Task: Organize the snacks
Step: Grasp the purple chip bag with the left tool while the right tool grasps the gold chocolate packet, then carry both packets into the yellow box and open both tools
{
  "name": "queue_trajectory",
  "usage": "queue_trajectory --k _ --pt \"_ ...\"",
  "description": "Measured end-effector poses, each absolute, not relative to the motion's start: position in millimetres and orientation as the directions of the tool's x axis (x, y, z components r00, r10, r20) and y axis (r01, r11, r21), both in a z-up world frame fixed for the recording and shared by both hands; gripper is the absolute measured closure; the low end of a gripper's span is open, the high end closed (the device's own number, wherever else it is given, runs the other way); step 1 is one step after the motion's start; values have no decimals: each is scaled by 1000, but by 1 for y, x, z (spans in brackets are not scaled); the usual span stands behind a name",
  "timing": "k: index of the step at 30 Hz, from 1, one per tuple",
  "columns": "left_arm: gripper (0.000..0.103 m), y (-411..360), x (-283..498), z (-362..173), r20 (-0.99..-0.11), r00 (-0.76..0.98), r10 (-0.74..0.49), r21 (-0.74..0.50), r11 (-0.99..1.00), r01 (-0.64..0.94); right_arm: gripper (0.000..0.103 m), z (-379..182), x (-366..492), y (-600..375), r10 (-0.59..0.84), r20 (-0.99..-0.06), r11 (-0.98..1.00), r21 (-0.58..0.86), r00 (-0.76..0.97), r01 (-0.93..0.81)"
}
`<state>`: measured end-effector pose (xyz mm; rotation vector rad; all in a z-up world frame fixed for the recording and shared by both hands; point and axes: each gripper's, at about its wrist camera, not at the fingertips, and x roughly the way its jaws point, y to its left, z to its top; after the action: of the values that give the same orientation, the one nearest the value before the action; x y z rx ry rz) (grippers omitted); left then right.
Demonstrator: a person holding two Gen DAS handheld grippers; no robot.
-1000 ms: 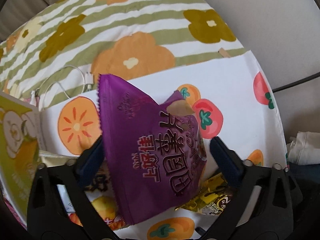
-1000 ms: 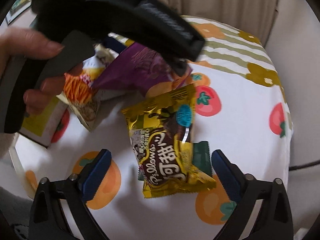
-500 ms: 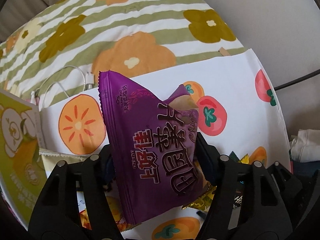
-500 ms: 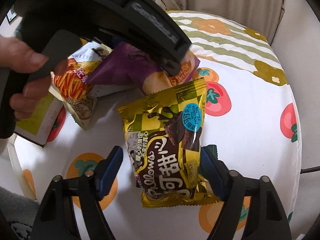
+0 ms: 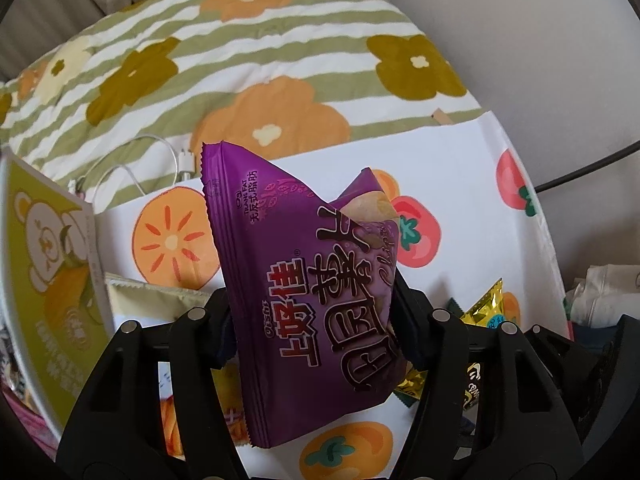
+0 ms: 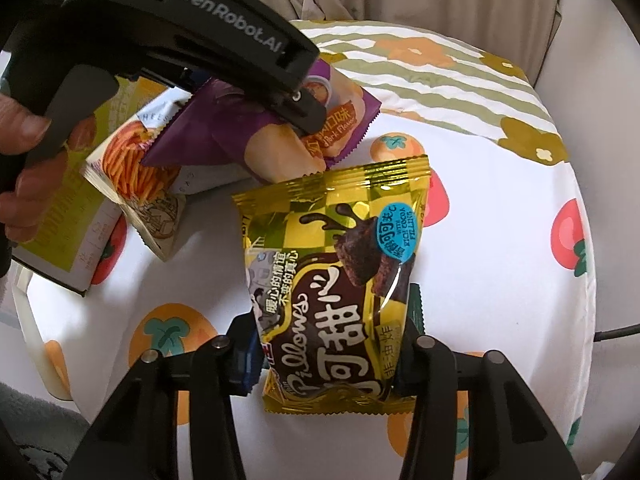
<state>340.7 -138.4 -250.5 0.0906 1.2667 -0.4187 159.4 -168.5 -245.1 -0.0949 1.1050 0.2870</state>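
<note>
A purple chip bag (image 5: 280, 220) stands upright between my left gripper's (image 5: 314, 320) pads, lifted a little off the fruit-print cloth (image 5: 460, 168). Those jaws are closing and the pads press into the bag's sides. The right wrist view shows the same purple bag (image 6: 224, 136) hanging under the left tool, which a hand (image 6: 24, 168) holds. My right gripper (image 6: 326, 346) is shut on the lower part of a yellow chocolate-pillow bag (image 6: 332, 248), which stands up in front of it.
A fries packet (image 6: 136, 176) leans on a green box with a bear print (image 5: 48, 264) at the left. A small dark green packet (image 6: 416, 304) lies behind the yellow bag. Beyond the cloth are a striped flowered quilt (image 5: 240, 60) and a white charging cable (image 5: 132, 168).
Both grippers went from wide open to closed on their bags. The purple bag has risen slightly and turned more upright; the yellow bag now stands up off the cloth.
</note>
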Motion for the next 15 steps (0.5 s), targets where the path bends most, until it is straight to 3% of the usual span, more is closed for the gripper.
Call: queue_trajectory --k 15 --pt "44 -82 298 -127 -824 459 -334 -191 925 330 59 -153 131 -149 242 -816 962 131 525 -240"
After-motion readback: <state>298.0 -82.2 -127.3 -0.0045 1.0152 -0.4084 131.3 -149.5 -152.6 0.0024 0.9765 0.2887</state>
